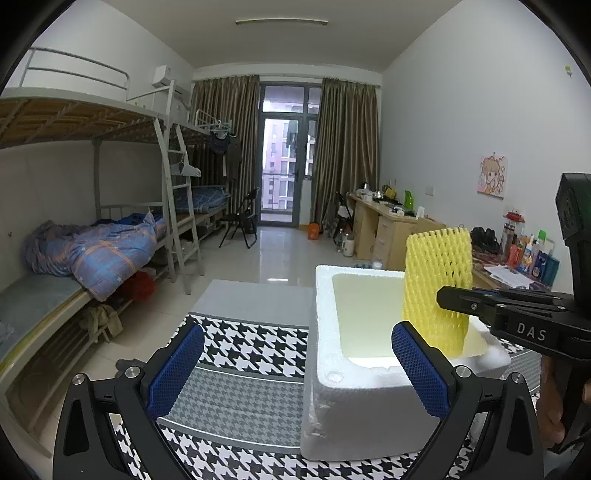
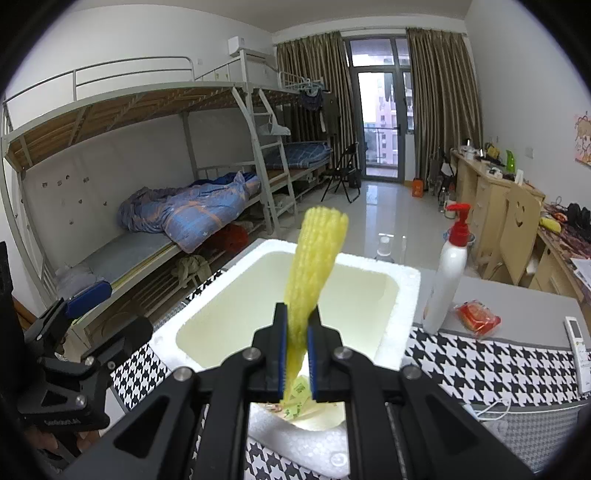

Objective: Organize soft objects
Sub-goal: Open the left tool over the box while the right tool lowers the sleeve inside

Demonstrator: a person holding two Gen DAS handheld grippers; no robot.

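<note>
Over foam box (image 2: 402, 295), yellow net (image 2: 314, 266) pinched

I see a white-walled dorm room with metal bunk beds (image 1: 110, 155) along the left wall and a crumpled blue quilt (image 1: 99, 247) on the lower bunk. Daylight enters through a glass balcony door (image 1: 286, 158) flanked by brown curtains (image 1: 347, 155), gleaming on the pale tiled floor (image 1: 269, 254). Wooden desks (image 1: 384, 225) line the right wall, under a ceiling tube light (image 1: 281, 22).

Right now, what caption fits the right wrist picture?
Right gripper pinches yellow foam net sleeve over white foam box.
</note>
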